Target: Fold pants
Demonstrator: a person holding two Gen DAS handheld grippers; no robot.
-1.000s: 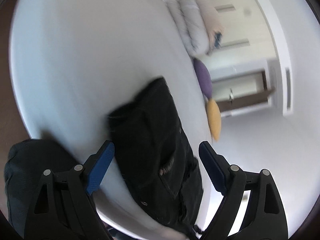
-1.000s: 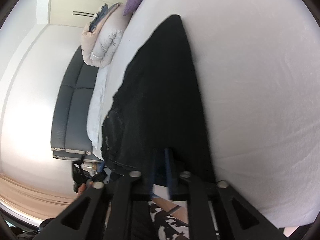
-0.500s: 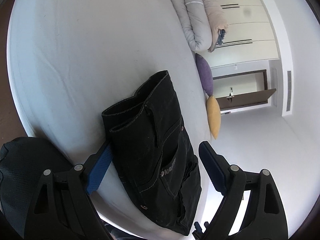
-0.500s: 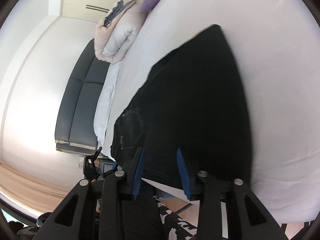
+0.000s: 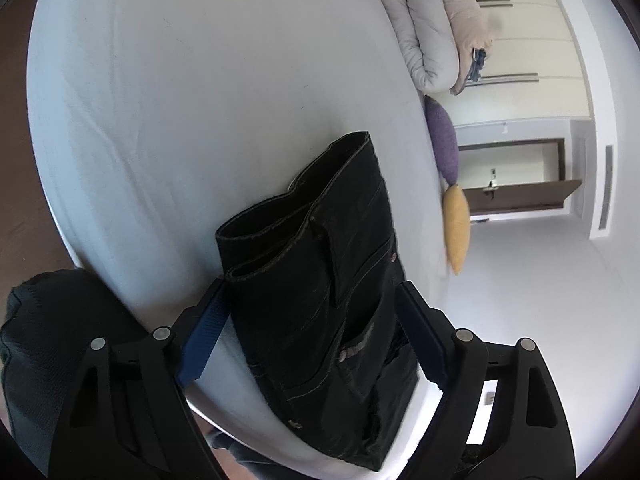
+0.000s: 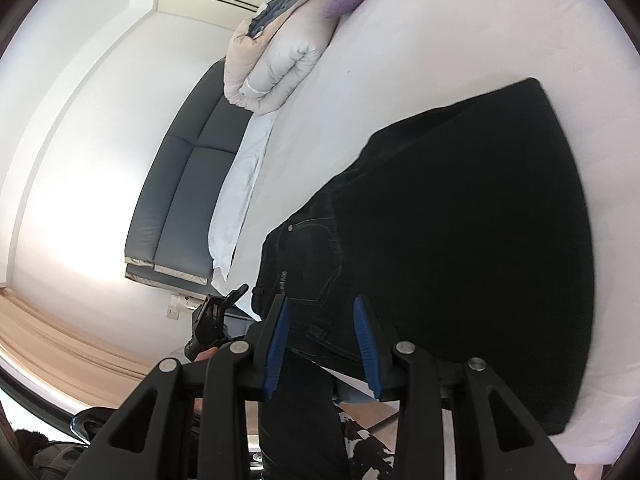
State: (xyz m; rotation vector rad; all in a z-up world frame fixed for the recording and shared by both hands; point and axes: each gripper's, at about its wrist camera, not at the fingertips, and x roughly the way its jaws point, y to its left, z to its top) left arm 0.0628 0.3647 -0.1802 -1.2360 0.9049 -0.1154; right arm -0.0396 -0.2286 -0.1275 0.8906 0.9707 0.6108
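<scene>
Both the left gripper (image 5: 312, 332) and the right gripper (image 6: 322, 346) are matte black plastic. Each finger carries a ribbed blue pad (image 5: 202, 332) and round silver screws (image 6: 404, 347).

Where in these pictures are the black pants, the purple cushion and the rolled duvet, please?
black pants (image 5: 320, 300): left wrist view, on the folded denim near the pocket.
purple cushion (image 5: 442, 140): left wrist view, on its middle.
rolled duvet (image 6: 276, 68): right wrist view, on the white roll's side.
</scene>
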